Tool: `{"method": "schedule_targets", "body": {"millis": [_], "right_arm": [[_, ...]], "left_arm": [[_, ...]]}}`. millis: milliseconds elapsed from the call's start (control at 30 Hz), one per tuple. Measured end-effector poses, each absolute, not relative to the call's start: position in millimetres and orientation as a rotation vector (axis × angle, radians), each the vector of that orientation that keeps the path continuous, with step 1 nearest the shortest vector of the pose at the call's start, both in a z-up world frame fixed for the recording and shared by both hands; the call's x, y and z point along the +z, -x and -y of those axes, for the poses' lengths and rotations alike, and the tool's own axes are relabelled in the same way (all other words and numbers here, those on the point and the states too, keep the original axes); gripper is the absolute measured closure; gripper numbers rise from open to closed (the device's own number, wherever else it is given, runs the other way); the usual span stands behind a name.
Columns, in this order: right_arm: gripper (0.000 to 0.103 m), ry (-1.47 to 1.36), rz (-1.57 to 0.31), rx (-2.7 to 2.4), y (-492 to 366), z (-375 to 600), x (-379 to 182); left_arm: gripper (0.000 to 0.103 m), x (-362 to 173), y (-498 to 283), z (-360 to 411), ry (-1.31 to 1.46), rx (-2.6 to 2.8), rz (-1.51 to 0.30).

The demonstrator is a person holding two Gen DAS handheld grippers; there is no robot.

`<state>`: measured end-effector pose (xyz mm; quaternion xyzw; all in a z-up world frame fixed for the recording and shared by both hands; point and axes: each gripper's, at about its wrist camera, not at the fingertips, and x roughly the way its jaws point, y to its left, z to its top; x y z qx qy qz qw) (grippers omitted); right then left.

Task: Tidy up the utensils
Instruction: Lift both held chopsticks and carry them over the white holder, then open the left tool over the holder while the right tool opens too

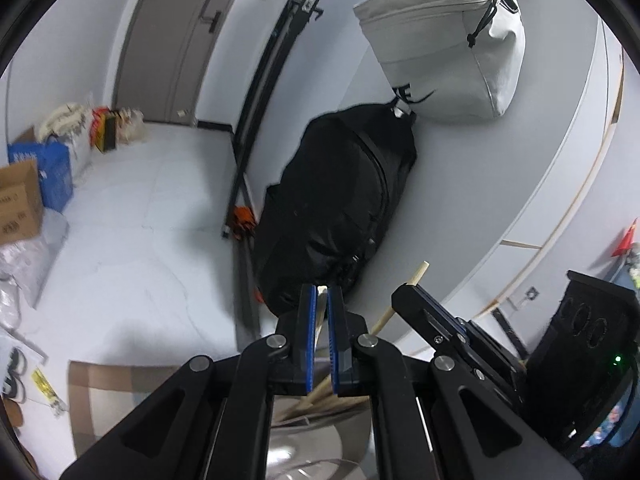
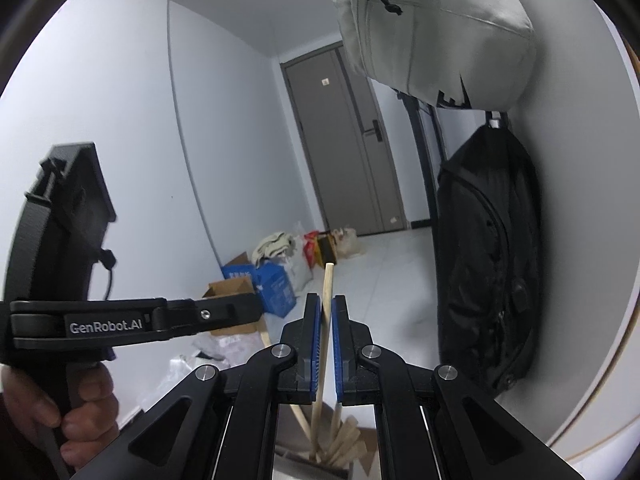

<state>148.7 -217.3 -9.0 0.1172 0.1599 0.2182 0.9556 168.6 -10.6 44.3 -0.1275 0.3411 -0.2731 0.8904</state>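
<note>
My left gripper [image 1: 322, 294] is shut on a pale wooden utensil handle [image 1: 320, 312] that rises between its blue pads. My right gripper [image 2: 328, 304] is shut on a wooden stick [image 2: 327, 292] that stands upright between its pads; in the left wrist view this stick [image 1: 416, 274] sticks out past the right gripper [image 1: 408, 296]. Both utensils run down into a shiny metal holder [image 1: 316, 440] below the grippers, which holds several wooden utensils [image 2: 340, 440]. The left gripper [image 2: 240, 308] shows at the left of the right wrist view, held by a hand.
A black backpack [image 1: 340, 208] and a light grey bag [image 1: 448, 44] hang on the white wall right ahead. Cardboard boxes [image 1: 18, 204], a blue bag [image 1: 56, 172] and plastic bags lie on the white floor at left. A grey door [image 2: 340, 140] stands at the far end.
</note>
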Motion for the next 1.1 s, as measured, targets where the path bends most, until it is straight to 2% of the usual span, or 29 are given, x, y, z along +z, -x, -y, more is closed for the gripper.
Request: {"method": "schedule_targets", "body": {"millis": [267, 333, 400, 433, 467, 533, 567, 633, 800, 867, 933, 1100], "right_arm": [[0.094, -0.306, -0.426, 0.498, -149.1, 229.4, -17.7], [0.083, -0.327, -0.436, 0.494, -145.5, 235.3, -16.9], [0.065, -0.348, -0.426, 0.495, -137.3, 243.7, -13.6], [0.063, -0.353, -0.418, 0.499, -132.5, 247.7, -11.2], [0.061, -0.353, -0.409, 0.496, -126.8, 251.4, -8.9], [0.051, -0.351, -0.398, 0.491, -116.6, 257.8, -5.3], [0.042, -0.353, -0.393, 0.489, -111.1, 261.5, -3.9], [0.035, -0.354, -0.387, 0.478, -100.2, 268.6, -1.9], [0.018, -0.369, -0.414, 0.456, -79.9, 281.0, -6.3], [0.016, -0.369, -0.426, 0.452, -72.6, 282.7, -8.2], [0.013, -0.362, -0.435, 0.447, -64.1, 282.6, -10.4], [0.003, -0.34, -0.462, 0.459, -45.6, 276.2, -18.6]], "left_arm": [[0.102, 37.1, -169.7, 17.2, 0.282, -0.659, -0.794], [0.101, 39.3, -166.1, 15.9, 0.282, -0.657, -0.79], [0.1, 42.9, -161.9, 12.8, 0.286, -0.653, -0.785], [0.098, 44.6, -159.0, 9.6, 0.287, -0.645, -0.782], [0.096, 46.3, -158.1, 8.3, 0.283, -0.632, -0.783], [0.082, 49.8, -152.5, 4.6, 0.276, -0.61, -0.774], [0.079, 50.3, -151.0, 2.4, 0.275, -0.602, -0.769], [0.063, 52.4, -143.5, -2.5, 0.275, -0.582, -0.759], [0.058, 50.5, -125.4, -5.5, 0.237, -0.52, -0.767], [0.052, 48.5, -116.8, -6.7, 0.215, -0.483, -0.769], [0.04, 46.4, -107.0, -9.3, 0.202, -0.444, -0.757], [0.027, 32.4, -84.4, -17.3, 0.183, -0.355, -0.759]]}}
